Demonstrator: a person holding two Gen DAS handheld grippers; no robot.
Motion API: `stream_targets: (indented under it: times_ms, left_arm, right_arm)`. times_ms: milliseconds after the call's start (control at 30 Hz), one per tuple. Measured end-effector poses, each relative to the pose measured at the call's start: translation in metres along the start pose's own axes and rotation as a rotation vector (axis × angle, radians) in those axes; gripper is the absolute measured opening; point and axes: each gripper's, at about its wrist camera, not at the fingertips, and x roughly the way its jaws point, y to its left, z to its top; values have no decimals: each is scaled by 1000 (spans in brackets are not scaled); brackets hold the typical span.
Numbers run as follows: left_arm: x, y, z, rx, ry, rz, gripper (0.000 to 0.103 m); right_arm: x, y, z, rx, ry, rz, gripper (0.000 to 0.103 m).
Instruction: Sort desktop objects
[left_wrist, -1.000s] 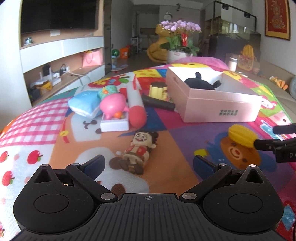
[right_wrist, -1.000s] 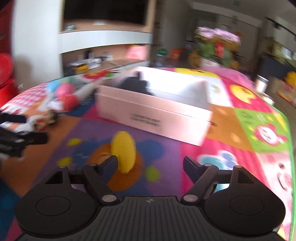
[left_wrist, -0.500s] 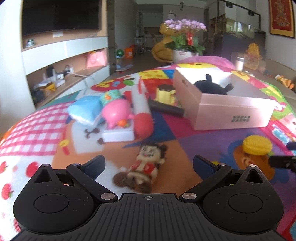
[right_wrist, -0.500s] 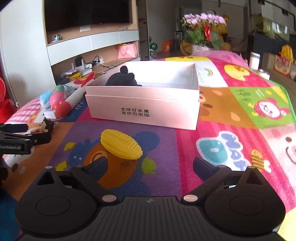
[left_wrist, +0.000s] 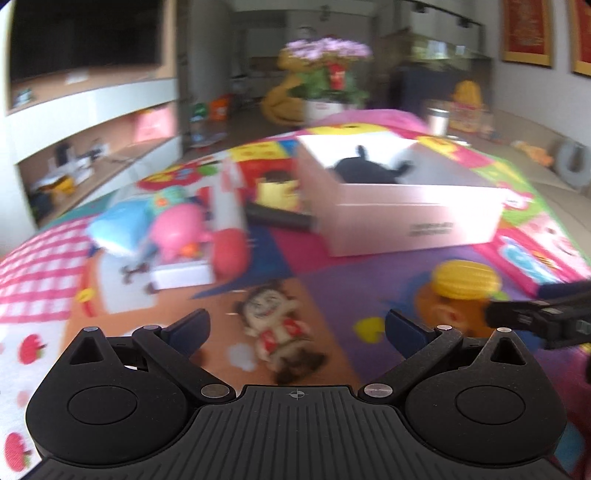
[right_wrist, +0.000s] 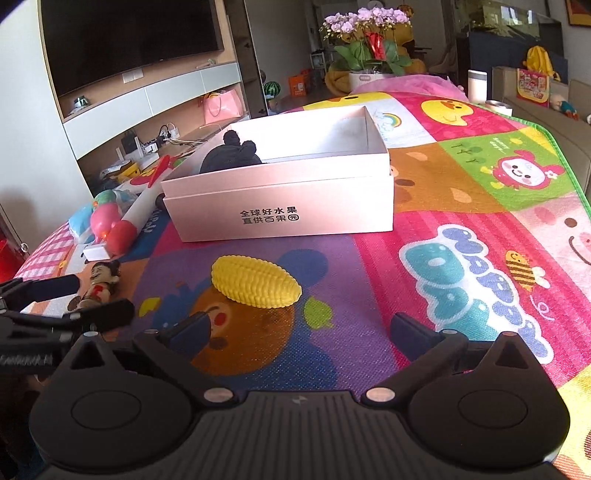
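Blur smeared the left wrist view, yet the left gripper (left_wrist: 295, 325) hung wide open and empty over the doll (left_wrist: 275, 325) lying on the mat (left_wrist: 351, 266), the corn (left_wrist: 466, 283) off to its right. From the right wrist, the right gripper (right_wrist: 300, 330) gaped too, holding nothing, just short of the corn (right_wrist: 255, 281), with the box (right_wrist: 280, 199) beyond it holding a black plush (right_wrist: 231, 158).

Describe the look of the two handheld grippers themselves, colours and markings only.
Both the left gripper and the right gripper are matte black: a ribbed central body, two round housings, angled link arms with silver pivot pins, and dark blue pads on the fingers. No cables or sleeves show.
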Motion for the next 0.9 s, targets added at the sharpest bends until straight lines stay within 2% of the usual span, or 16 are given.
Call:
stream_targets:
  times_ms: [100, 233, 267, 367, 433, 500, 567, 700, 767, 900]
  left_arm:
    - [3, 10, 2, -41, 21, -13, 102]
    - [1, 7, -1, -26, 37, -91, 89]
    - [1, 5, -2, -24, 40, -122, 90]
    - [-7, -1, -4, -17, 30, -283, 91]
    - [-14, -6, -4, 13, 7, -335, 92]
    - [-19, -9, -3, 57, -17, -318, 94]
    - [-20, -7, -2, 103, -32, -262, 96]
    - [-12, 5, 3, 97, -27, -205, 98]
    - [-5, 12, 7, 90, -17, -222, 100]
    - [16, 15, 10, 80, 31, -305, 101]
  right_arm:
    - [0, 0, 0, -1, -2, -2, 103]
    - [0, 0, 0, 1, -2, -3, 103]
    - [0, 0, 0, 1, -2, -4, 103]
    - [0, 0, 0, 1, -2, -4, 103]
    - [0, 0, 0, 1, -2, -4, 103]
    - [0, 0, 0, 0, -2, -4, 103]
    - [0, 0, 0, 3, -3, -4, 103]
    - [-1, -1, -1, 10, -5, -2, 103]
    - [0, -2, -1, 10, -5, -3, 103]
    - [-1, -2, -1, 10, -5, -2, 103]
